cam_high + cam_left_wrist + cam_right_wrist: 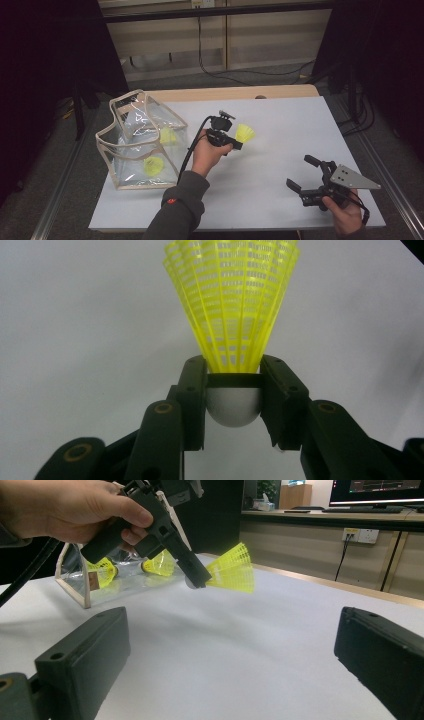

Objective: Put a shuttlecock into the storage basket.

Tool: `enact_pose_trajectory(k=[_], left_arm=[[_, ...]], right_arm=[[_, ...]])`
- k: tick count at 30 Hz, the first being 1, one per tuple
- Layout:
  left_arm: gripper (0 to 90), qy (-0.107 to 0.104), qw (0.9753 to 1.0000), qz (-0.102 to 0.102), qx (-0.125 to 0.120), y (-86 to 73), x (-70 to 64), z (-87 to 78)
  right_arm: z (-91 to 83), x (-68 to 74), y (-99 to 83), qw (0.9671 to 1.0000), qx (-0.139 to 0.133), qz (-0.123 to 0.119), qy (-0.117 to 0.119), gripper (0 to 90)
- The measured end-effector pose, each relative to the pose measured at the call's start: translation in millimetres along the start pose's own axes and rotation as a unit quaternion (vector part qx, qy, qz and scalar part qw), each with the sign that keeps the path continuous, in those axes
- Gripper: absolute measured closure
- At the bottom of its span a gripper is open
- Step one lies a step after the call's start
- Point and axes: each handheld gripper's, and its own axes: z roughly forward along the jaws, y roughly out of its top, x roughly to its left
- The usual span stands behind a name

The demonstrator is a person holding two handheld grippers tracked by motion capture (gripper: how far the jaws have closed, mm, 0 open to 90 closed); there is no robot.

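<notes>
The left gripper (235,142) is seen clamped on the white rounded cork of a yellow plastic mesh-skirted shuttlecock (234,315), the cork being pinched between the two black jaws while the skirt fans out beyond them. In the high view the shuttlecock (245,132) is held raised above the middle of the white table surface (280,120), its skirt pointing away from the person's left hand (207,152). To the left of that hand a clear plastic bag with beige trim (137,142) stands on the table, and two more yellow shuttlecocks (154,165) are seen inside it. The right gripper (307,175) is held low near the front right of the table, well apart from the shuttlecock, its jaws spread wide with nothing between them.
</notes>
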Motion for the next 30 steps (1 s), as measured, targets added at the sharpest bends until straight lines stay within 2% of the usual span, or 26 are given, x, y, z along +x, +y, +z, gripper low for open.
enact_pose_trajectory(k=[10, 14, 30], left_arm=[[64.8, -0.002, 1.0000, 0.000, 0.000, -1.1, -0.2, -11.6], [64.8, 0.001, 0.9999, 0.012, 0.009, -0.8, 0.2, -17.5], [64.8, -0.002, 1.0000, 0.006, 0.007, 0.8, 2.8, -36.8]], right_arm=[[0.3, 0.1, -0.1, 1.0000, 0.000, 0.000, 0.000, 1.1], [0.2, 0.0, 0.2, 1.0000, -0.001, -0.003, 0.000, 1.1], [0.7, 0.5, 0.0, 1.0000, 0.000, -0.001, 0.000, 1.1]])
